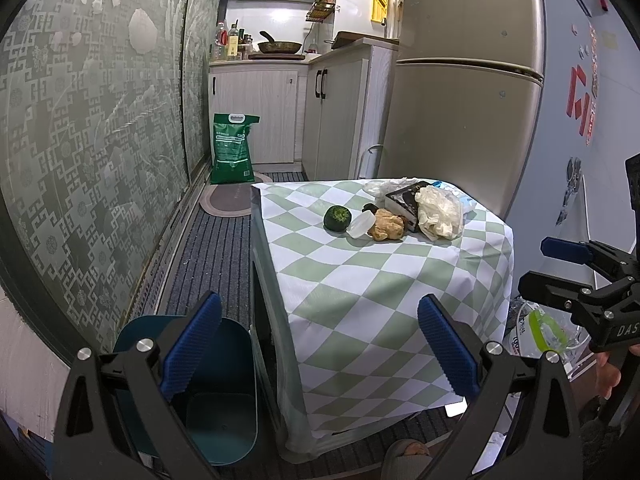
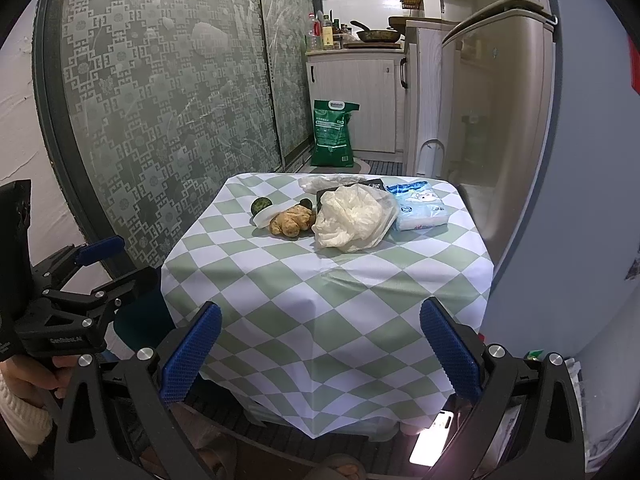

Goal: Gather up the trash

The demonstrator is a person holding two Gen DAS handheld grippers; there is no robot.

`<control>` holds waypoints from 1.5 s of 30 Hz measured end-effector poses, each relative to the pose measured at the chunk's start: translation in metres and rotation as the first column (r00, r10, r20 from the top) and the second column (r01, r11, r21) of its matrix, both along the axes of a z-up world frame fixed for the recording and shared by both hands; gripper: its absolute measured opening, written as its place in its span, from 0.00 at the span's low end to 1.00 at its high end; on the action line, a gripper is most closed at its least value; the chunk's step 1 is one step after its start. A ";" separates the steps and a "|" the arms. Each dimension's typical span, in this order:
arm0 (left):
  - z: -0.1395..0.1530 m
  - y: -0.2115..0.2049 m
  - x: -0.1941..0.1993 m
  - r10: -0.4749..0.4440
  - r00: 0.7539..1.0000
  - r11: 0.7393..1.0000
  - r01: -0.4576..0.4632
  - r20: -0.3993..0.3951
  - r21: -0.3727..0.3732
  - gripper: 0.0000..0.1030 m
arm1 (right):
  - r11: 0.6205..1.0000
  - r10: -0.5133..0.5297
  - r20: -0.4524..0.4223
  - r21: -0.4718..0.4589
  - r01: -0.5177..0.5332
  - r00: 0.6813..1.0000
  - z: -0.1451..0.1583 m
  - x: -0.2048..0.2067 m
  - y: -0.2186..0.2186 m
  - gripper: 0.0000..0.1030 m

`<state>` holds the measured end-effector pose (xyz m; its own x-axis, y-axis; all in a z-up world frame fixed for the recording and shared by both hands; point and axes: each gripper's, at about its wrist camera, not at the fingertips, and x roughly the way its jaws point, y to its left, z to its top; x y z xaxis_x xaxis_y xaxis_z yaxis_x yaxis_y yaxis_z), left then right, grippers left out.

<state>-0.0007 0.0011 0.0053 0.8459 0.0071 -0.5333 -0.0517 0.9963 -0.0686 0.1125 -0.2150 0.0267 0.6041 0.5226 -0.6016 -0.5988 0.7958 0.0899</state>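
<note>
Both grippers (image 1: 320,344) (image 2: 320,348) gape empty before the upright bin (image 1: 216,392) and the table's trash pile (image 2: 344,216).

Dim, cool indoor light; brightest at the far kitchen wall (image 1: 280,14), with soft shadows beside the trash on the surface (image 2: 320,288). Strong fisheye bending and black vignette at edges. A blown-out glare patch (image 2: 430,442) sits low in the right wrist view; focus is sharp throughout.
</note>
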 end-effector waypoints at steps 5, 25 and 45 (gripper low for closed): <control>0.000 0.000 0.000 0.000 1.000 1.000 0.000 -0.001 0.001 0.97 | 1.000 -0.001 0.002 0.001 0.001 1.000 0.000 0.000 0.000 0.97; -0.001 -0.002 0.001 -0.016 1.000 1.000 0.016 0.008 0.005 0.97 | 0.999 0.021 -0.010 0.028 -0.021 1.000 0.001 -0.001 -0.001 0.97; -0.002 -0.007 0.039 -0.233 0.970 0.971 0.236 -0.074 0.042 0.46 | 0.999 0.026 -0.071 0.025 -0.024 0.997 0.004 0.025 -0.004 0.62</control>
<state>0.0381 -0.0059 0.0038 0.7886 -0.1593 -0.5939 0.1812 0.9832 -0.0232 0.1373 -0.2190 0.0309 0.5466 0.5514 -0.6302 -0.6096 0.7780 0.1520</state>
